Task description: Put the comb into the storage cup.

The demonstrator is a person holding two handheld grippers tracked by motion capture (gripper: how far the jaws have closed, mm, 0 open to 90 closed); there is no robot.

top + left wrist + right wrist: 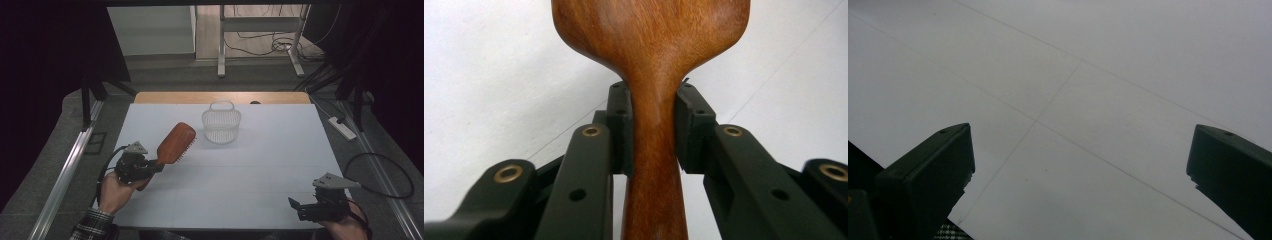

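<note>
Your left gripper (159, 164) fingers pinch the wooden hairbrush (175, 143) by its neck; carry it level toward the white basket (221, 125), right gripper (296, 206) fingers spread wide.

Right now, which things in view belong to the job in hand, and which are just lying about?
In the job:
- wooden hairbrush, clamped at its neck by the left tongs, raised off the table
- white basket, standing ahead of the brush

Lying about:
- right tongs, open, holding nothing
- power strip beside the table
</note>
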